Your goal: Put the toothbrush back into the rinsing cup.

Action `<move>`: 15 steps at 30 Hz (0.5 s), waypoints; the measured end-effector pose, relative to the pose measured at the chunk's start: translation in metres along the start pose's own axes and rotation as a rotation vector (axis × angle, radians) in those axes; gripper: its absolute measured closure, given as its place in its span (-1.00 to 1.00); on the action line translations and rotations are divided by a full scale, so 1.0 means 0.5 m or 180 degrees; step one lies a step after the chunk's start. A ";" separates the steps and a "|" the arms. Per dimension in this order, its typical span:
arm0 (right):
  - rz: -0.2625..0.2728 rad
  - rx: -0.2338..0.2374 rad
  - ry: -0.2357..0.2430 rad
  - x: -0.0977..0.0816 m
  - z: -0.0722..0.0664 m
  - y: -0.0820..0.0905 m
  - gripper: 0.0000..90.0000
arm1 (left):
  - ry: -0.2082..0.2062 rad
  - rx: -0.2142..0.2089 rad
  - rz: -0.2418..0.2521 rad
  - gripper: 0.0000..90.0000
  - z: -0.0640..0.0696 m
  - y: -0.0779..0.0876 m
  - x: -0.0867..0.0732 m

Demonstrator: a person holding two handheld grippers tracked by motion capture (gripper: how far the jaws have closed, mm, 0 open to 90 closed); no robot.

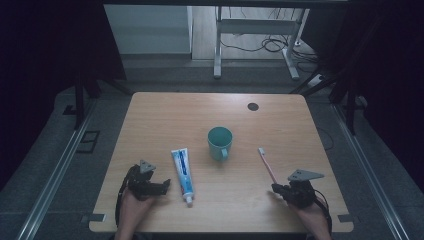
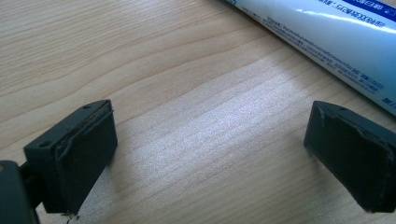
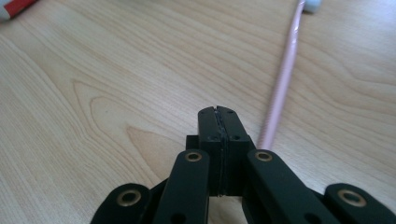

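A white and blue toothpaste tube [image 1: 182,170] lies on the wooden table [image 1: 165,115], cap toward the person. My left gripper [image 1: 164,186] rests just left of the tube's cap end. Its jaws stand wide open over bare wood [image 2: 210,121], with the toothpaste tube [image 2: 327,42] beyond the right jaw. A teal cup [image 1: 220,141] stands upright mid-table. A pink toothbrush [image 1: 267,165] lies right of it. My right gripper [image 1: 276,189] sits at the brush's near end. It is shut on nothing [image 3: 218,112], and the toothbrush [image 3: 282,79] runs just right of the closed jaws.
A dark round hole [image 1: 253,106] marks the table's far right part. The tube's red and white cap end [image 3: 14,7] shows in the right gripper view. Both hands rest near the table's front edge. Metal desk legs [image 1: 218,50] stand on the floor beyond the table.
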State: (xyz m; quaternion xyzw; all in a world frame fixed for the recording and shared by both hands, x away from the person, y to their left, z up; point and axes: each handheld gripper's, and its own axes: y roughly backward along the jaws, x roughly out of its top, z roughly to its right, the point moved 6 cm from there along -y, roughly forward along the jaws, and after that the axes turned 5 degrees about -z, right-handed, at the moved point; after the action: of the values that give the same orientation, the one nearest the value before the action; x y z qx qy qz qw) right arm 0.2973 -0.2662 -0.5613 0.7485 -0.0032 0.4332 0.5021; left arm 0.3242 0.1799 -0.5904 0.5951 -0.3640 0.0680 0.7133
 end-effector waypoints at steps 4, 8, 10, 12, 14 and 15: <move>-0.0055 -0.0014 -0.0006 -0.005 0.002 -0.006 0.97 | 0.0000 0.0000 0.0000 -0.94 0.000 0.000 0.000; -0.0103 -0.0076 -0.0030 -0.013 0.017 -0.008 0.96 | 0.0000 0.0000 0.0000 -0.94 0.000 0.000 0.000; -0.0117 -0.0098 -0.0053 -0.016 0.024 -0.008 0.96 | 0.0001 0.0000 0.0000 -0.94 0.000 0.000 0.000; -0.0113 -0.0138 -0.0070 -0.018 0.031 -0.006 0.96 | 0.0000 0.0000 0.0001 -0.94 0.000 0.000 0.000; -0.0107 -0.0163 -0.0086 -0.020 0.039 -0.003 0.95 | 0.0000 0.0000 0.0001 -0.94 0.000 0.000 0.000; -0.0105 -0.0171 -0.0092 -0.021 0.042 -0.001 0.95 | 0.0000 0.0000 0.0001 -0.94 0.000 0.000 0.000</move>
State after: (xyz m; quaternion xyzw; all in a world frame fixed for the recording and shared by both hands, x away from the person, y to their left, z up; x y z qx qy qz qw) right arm 0.3048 -0.2864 -0.5710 0.7409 -0.0097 0.4138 0.5290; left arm 0.3242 0.1799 -0.5904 0.5950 -0.3641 0.0681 0.7133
